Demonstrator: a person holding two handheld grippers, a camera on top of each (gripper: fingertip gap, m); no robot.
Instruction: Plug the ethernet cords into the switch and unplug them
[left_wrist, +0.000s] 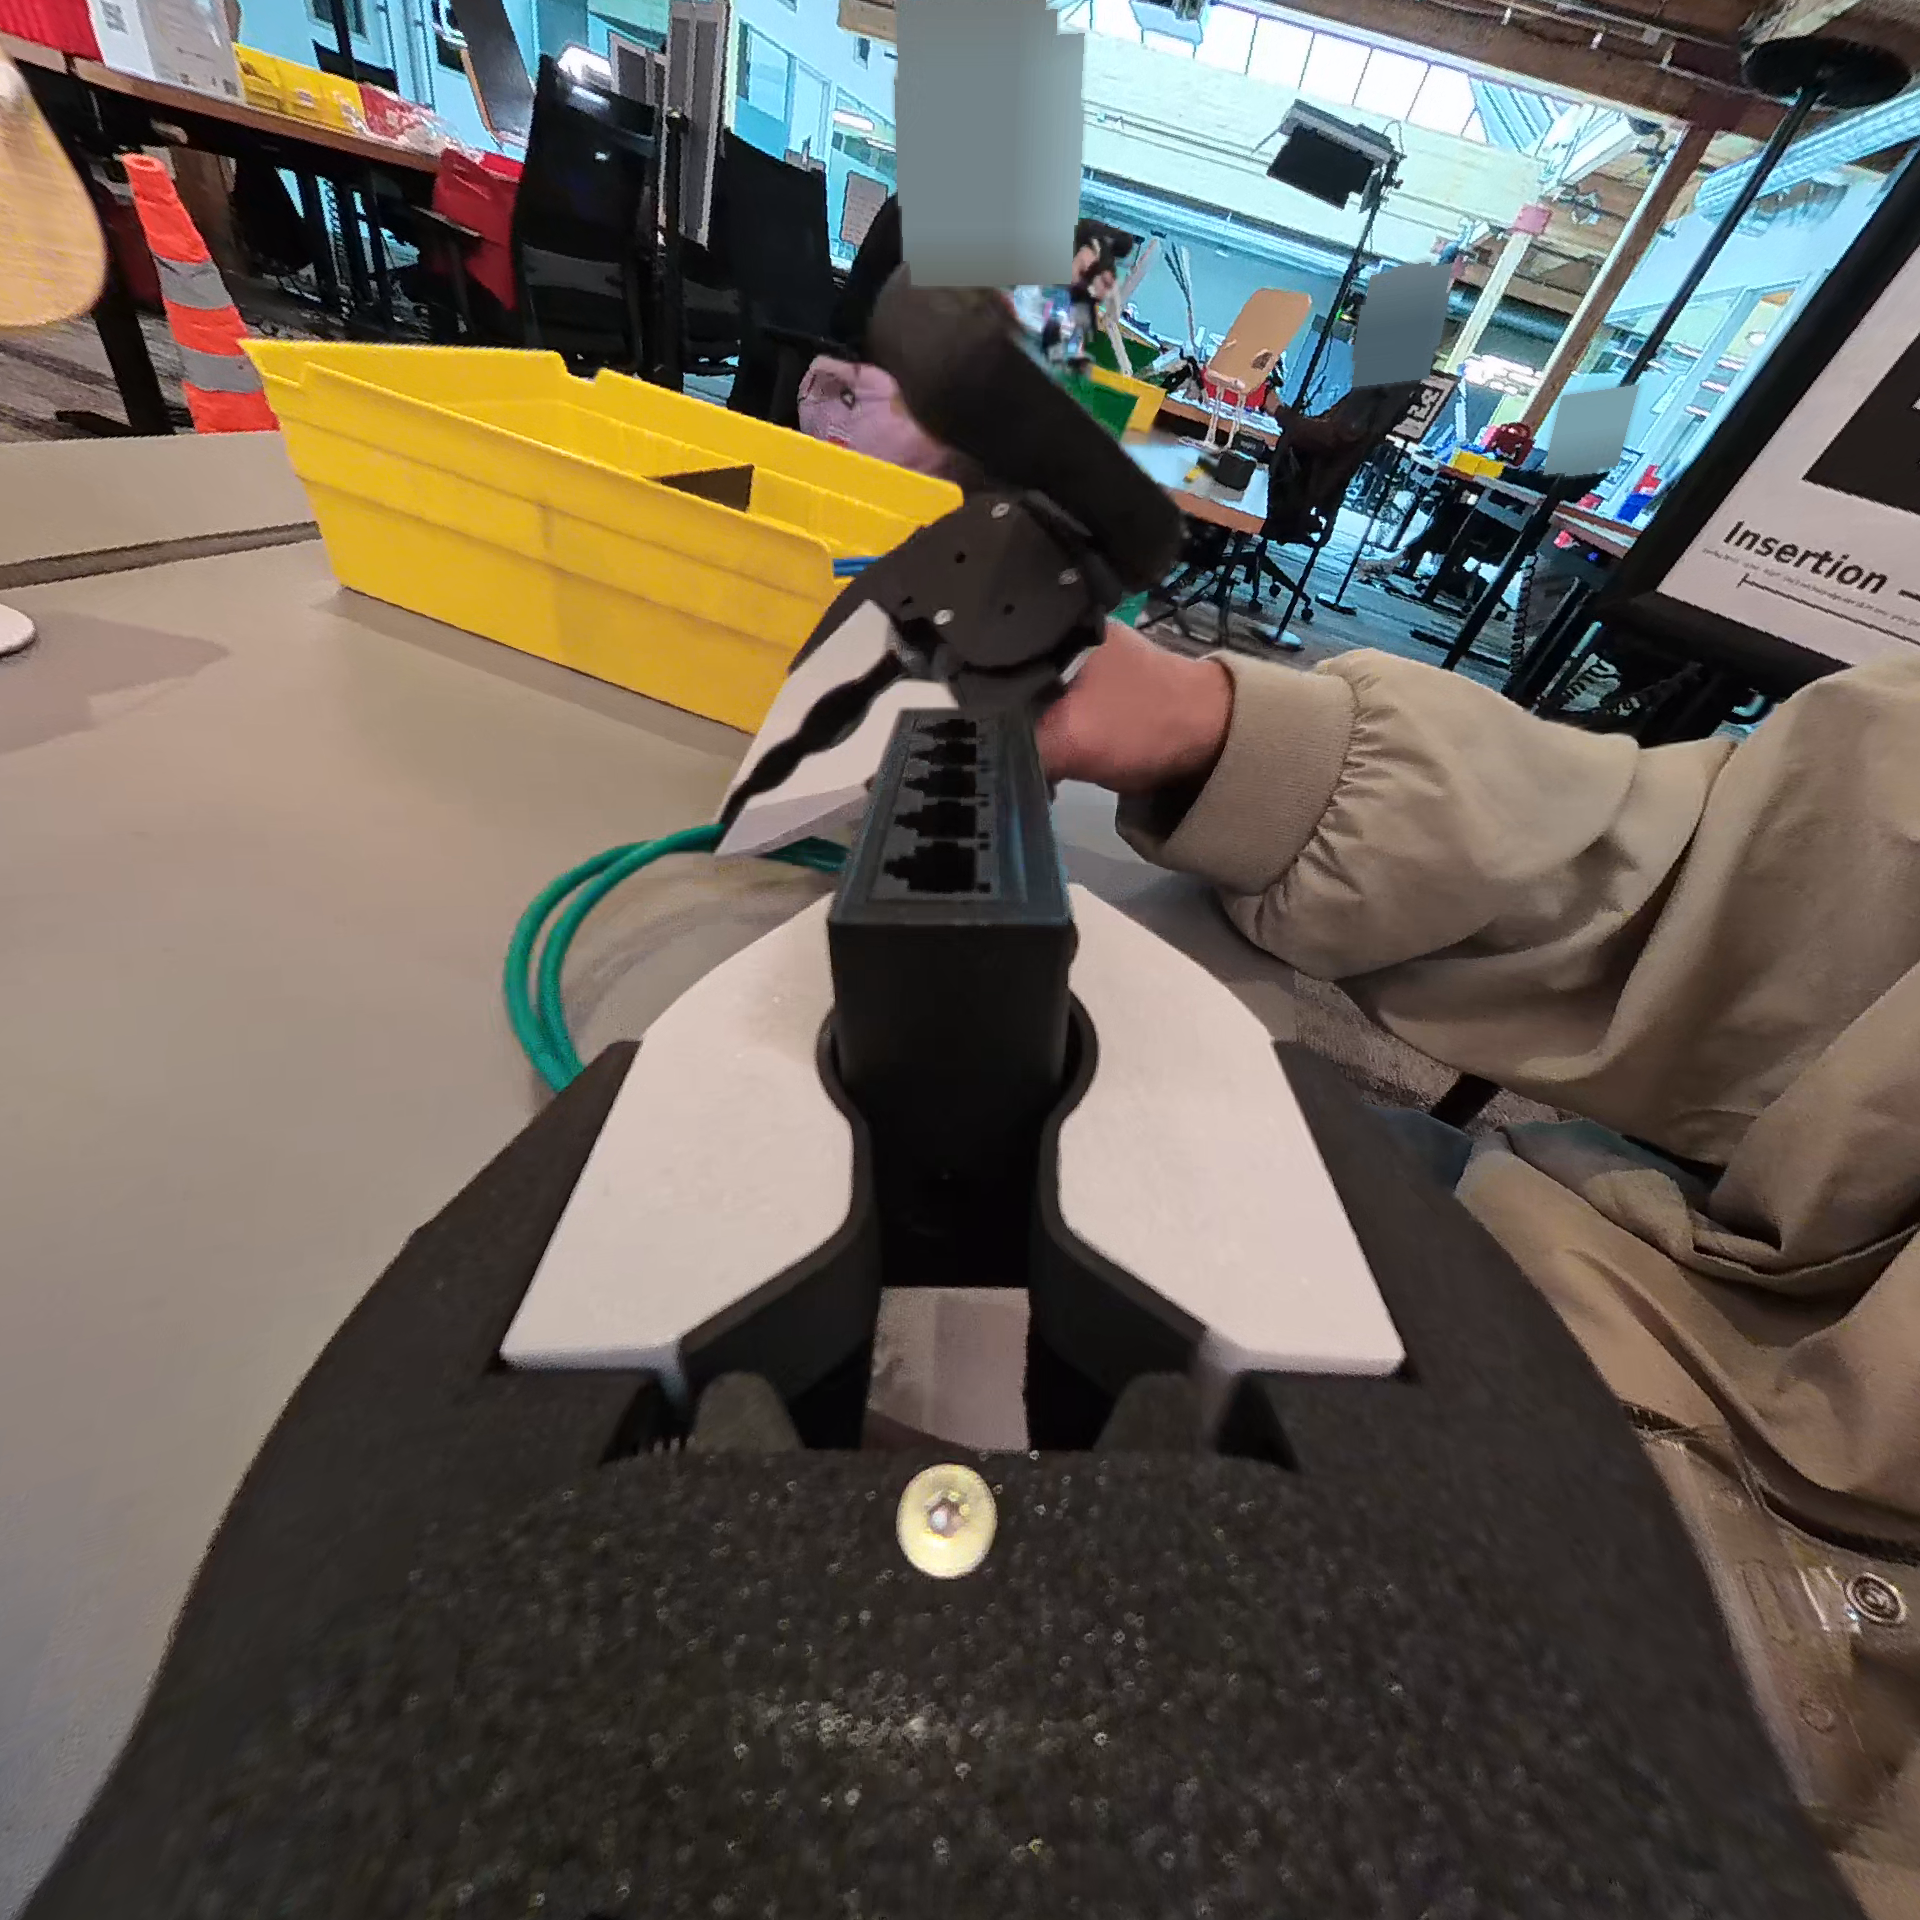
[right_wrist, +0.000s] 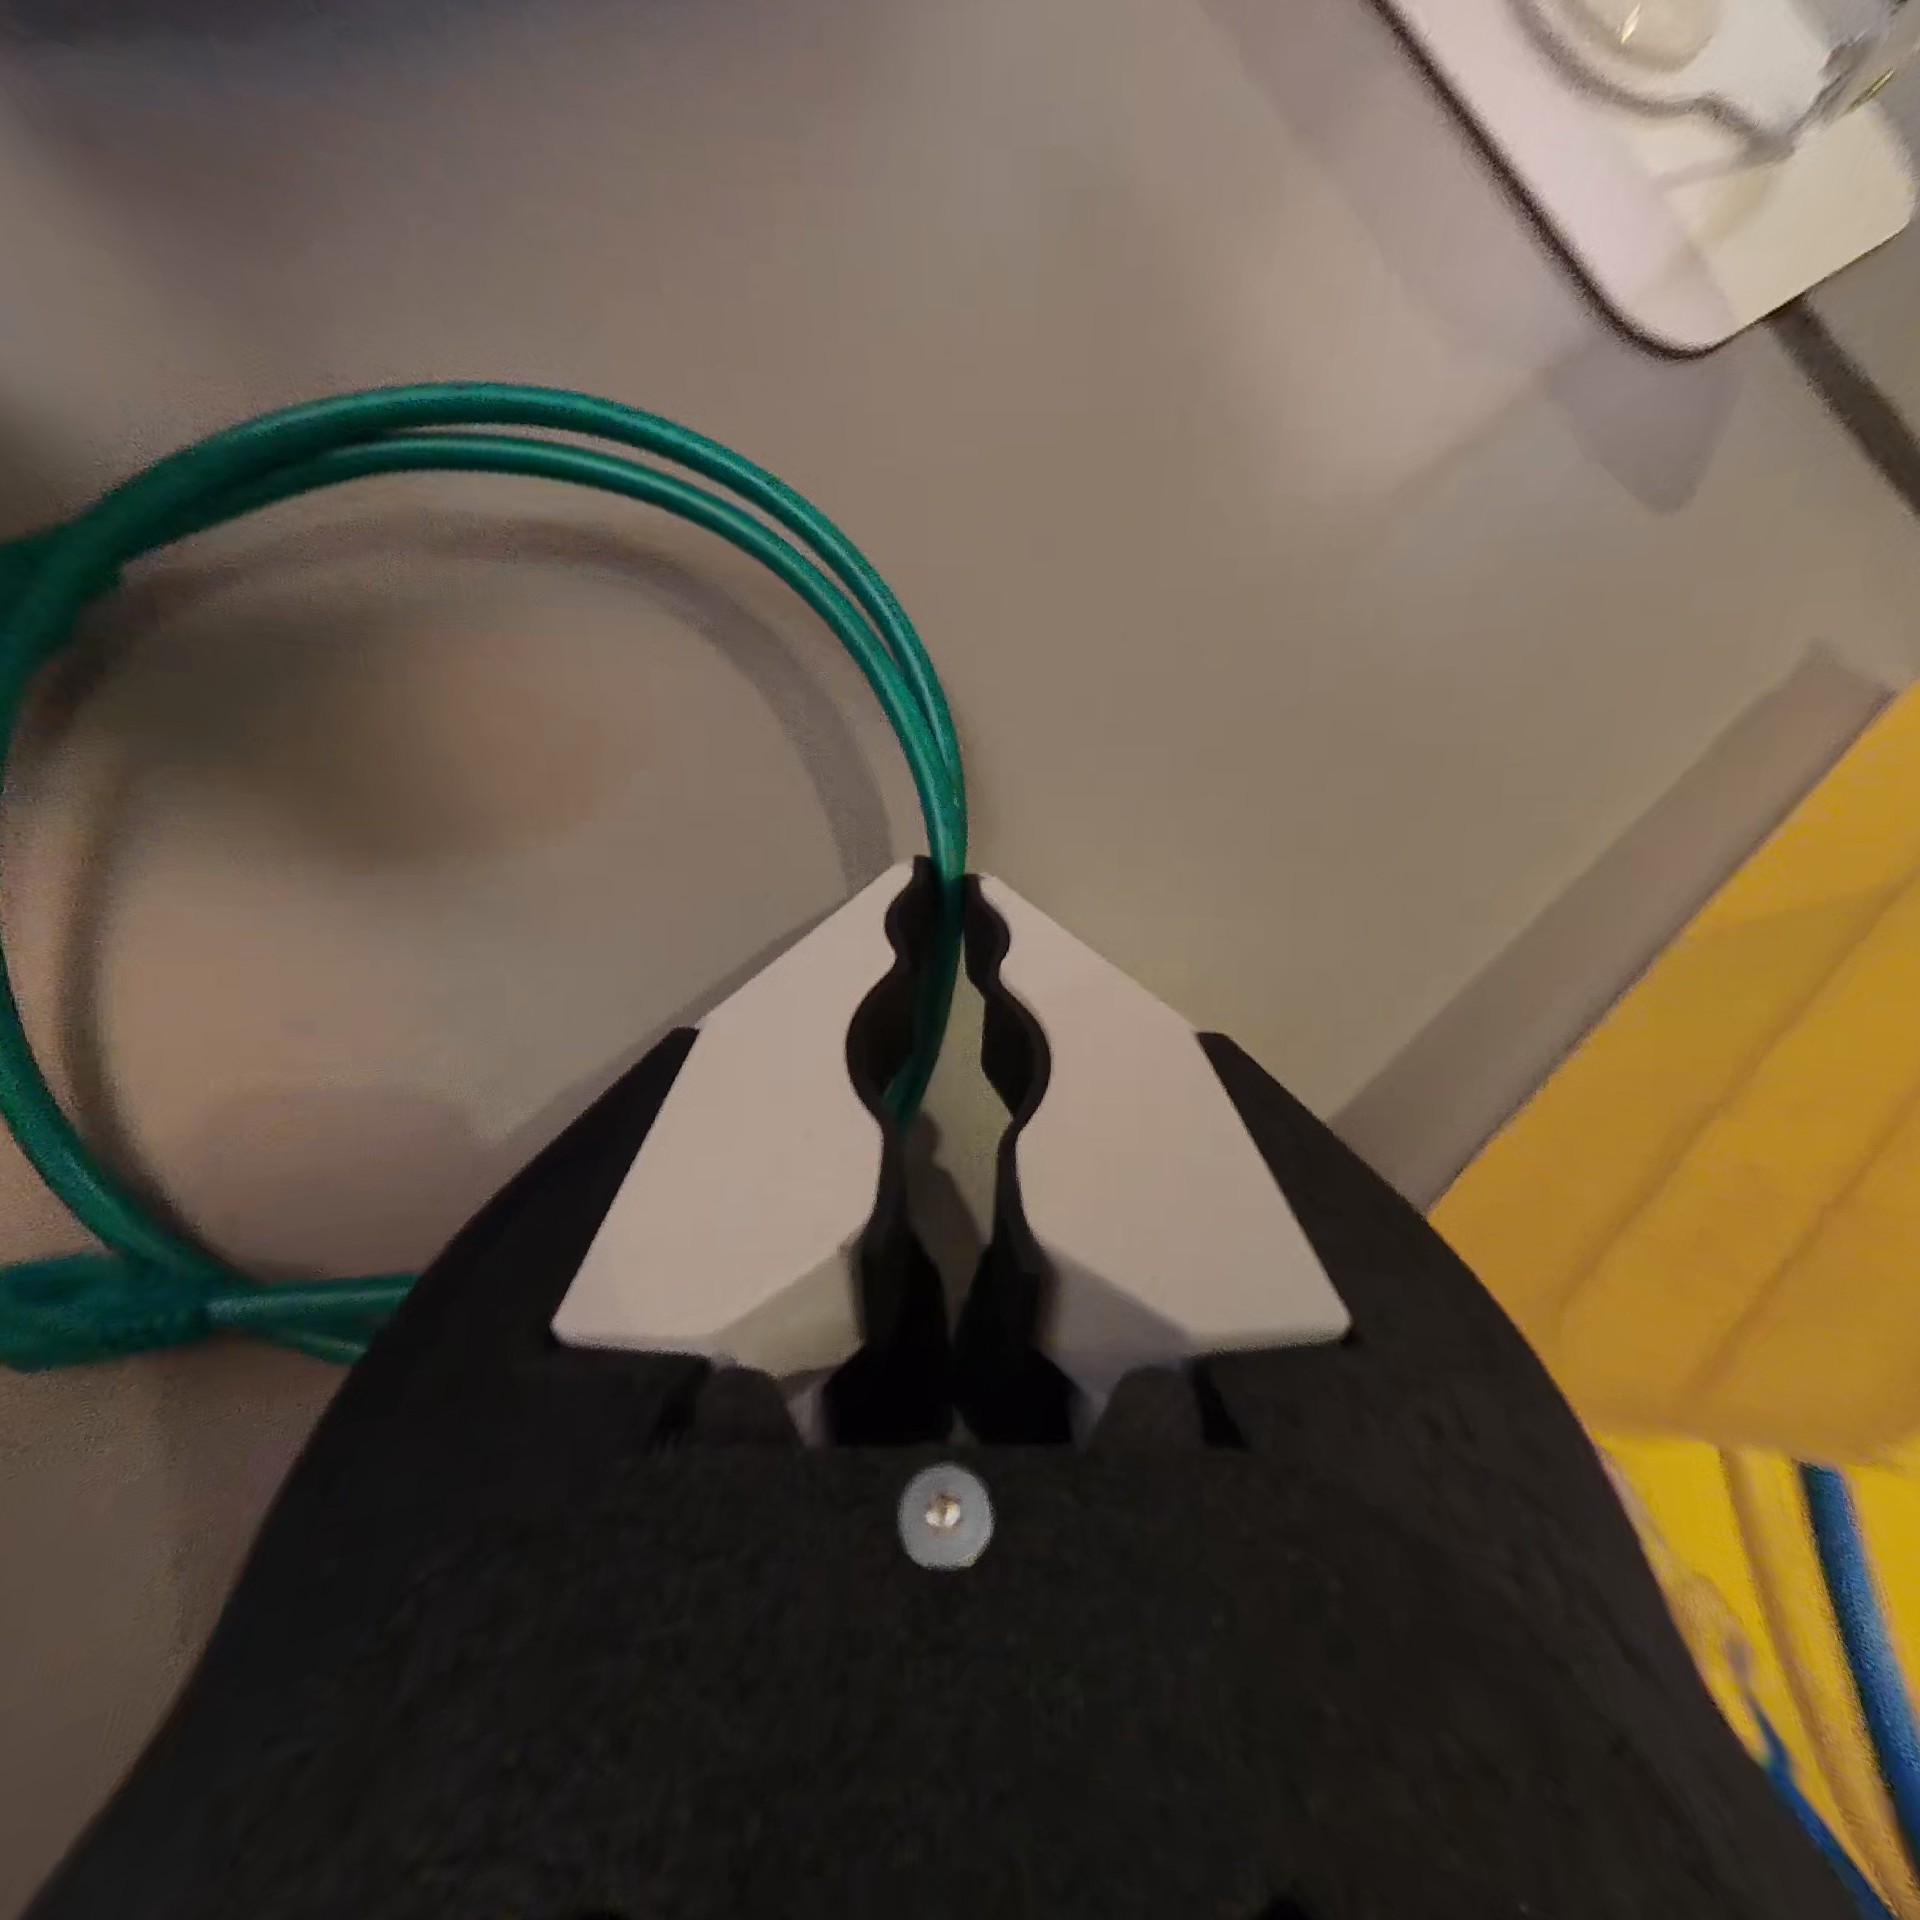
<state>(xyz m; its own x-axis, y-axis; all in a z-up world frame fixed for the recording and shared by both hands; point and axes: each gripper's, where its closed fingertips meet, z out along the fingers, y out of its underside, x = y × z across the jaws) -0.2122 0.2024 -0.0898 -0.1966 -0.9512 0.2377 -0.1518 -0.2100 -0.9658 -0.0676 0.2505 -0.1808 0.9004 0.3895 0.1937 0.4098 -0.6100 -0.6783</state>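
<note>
My left gripper (left_wrist: 951, 940) is shut on a black ethernet switch (left_wrist: 951, 831), which stands on edge between the pads with its row of empty ports facing up. My right gripper (right_wrist: 943, 883) is shut on a green ethernet cord (right_wrist: 623, 447), pinching it at the fingertips. The cord loops out to the left over the grey table (right_wrist: 1195, 520). In the left wrist view the right gripper (left_wrist: 769, 821) points down just left of the switch, with the green cord (left_wrist: 540, 966) lying looped under it. The cord's plug is hidden.
A yellow bin (left_wrist: 540, 540) stands behind the switch. It also shows in the right wrist view (right_wrist: 1714, 1143) with a blue cord (right_wrist: 1860, 1621) in it. A white object (right_wrist: 1662, 156) lies at the far right. A person's sleeve (left_wrist: 1455, 883) rests on the right. A sign board (left_wrist: 1818, 499) stands behind it.
</note>
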